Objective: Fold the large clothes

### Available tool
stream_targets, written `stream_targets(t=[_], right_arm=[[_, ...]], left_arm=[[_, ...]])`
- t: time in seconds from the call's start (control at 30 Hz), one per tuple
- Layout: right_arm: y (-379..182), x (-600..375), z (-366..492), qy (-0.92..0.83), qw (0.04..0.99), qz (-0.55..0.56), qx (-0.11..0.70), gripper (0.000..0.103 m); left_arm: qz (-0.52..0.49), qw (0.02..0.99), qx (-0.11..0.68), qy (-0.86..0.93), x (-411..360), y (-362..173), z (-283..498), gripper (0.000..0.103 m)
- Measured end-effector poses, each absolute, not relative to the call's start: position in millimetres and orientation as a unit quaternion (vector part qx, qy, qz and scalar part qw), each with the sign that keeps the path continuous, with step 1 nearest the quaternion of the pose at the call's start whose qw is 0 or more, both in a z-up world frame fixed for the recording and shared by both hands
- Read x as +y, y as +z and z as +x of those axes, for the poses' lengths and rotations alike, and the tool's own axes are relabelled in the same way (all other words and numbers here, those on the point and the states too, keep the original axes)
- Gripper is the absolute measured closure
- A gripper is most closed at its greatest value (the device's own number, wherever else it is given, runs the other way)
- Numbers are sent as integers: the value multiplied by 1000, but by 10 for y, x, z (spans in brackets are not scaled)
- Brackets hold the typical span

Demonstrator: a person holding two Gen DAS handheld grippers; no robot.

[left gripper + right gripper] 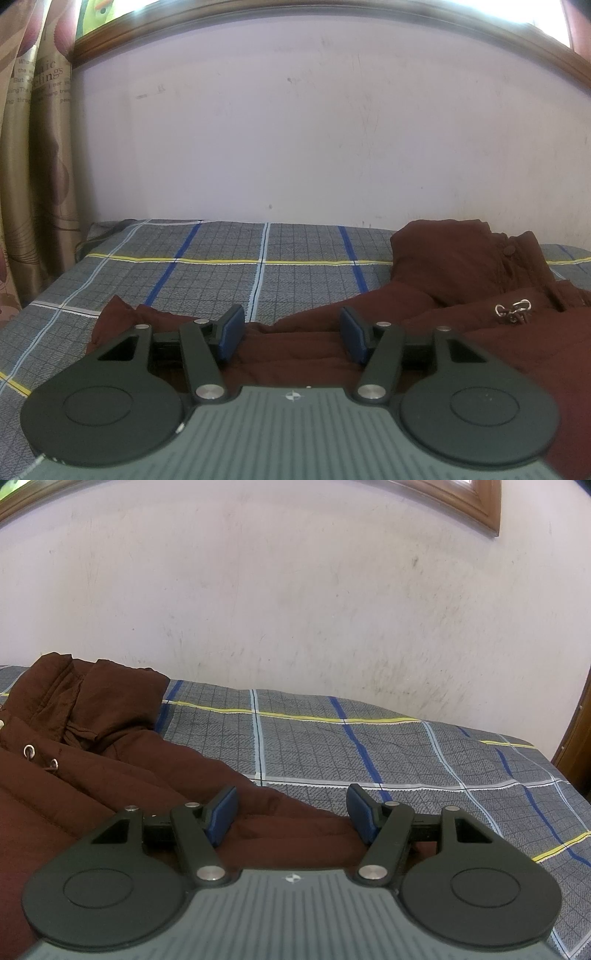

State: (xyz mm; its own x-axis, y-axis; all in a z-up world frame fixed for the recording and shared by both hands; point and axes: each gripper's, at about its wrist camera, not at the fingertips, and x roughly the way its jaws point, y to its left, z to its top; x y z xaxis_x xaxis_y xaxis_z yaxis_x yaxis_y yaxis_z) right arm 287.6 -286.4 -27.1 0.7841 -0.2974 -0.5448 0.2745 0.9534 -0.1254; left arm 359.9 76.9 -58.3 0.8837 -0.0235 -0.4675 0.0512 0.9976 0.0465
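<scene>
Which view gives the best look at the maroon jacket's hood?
The right wrist view: the hood of the maroon jacket stands whole at upper left, folds clear, above two metal eyelets. In the left wrist view the hood lies far right, duller and partly hidden by the collar flap.

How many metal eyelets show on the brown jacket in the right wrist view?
2. One eyelet sits near the picture's left edge, the second eyelet just right of it and lower, both on the brown jacket. More may be hidden in folds.
</scene>
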Motion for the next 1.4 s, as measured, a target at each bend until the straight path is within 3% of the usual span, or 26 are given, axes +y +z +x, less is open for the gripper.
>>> stream_targets(t=[1.0,1.13,1.27,1.4], right_arm=[[-303,-2865,2909,-149,942,-18,299,38],[-320,-2849,2919,-151,941,-23,303,38],[-328,-2855,2921,-152,940,-23,304,38],[-325,-2835,2901,-157,941,-32,298,37]], left_arm=[[27,969,245,-24,768,-585,3619,42],[11,971,236,-46,859,-433,3515,29],[-30,978,202,-38,1191,-54,3149,0],[-97,961,252,-60,1733,150,2841,0]])
